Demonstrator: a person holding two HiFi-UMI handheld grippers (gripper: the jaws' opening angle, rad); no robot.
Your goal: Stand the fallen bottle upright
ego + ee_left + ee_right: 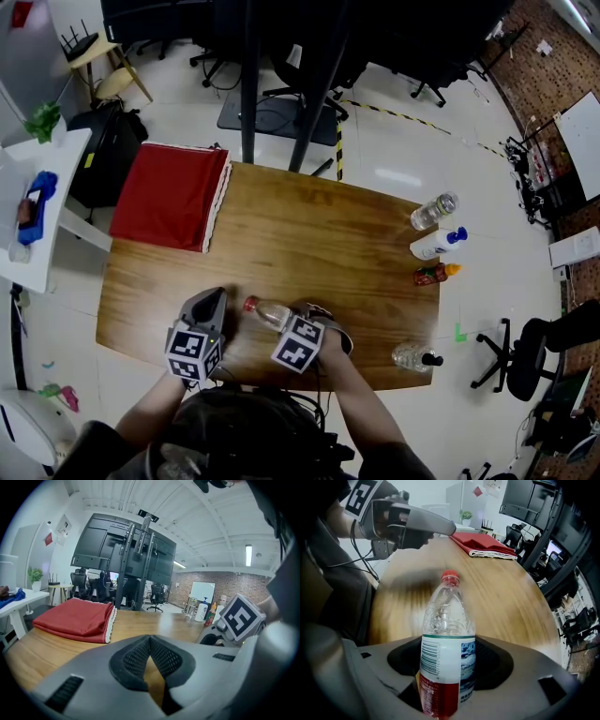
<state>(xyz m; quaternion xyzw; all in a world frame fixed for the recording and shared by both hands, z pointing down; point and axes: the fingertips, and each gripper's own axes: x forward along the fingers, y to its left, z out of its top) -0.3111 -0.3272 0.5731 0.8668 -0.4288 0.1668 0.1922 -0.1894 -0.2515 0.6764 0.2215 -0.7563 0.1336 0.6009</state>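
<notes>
bottle (267, 312): on its side on the surface (309, 225), well to the near-right of the red cloth (169, 197), cap end nearer the cloth | right tongs (449, 645): grasping the bottle's labelled body | left tongs (150, 639): clenched, empty, on the cloth's near side

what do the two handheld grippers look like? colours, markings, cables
Both the left gripper and right gripper are grey moulded shells with black mesh-textured pads. Each carries a cube of black-and-white square markers. A black cable trails from the left one.
</notes>
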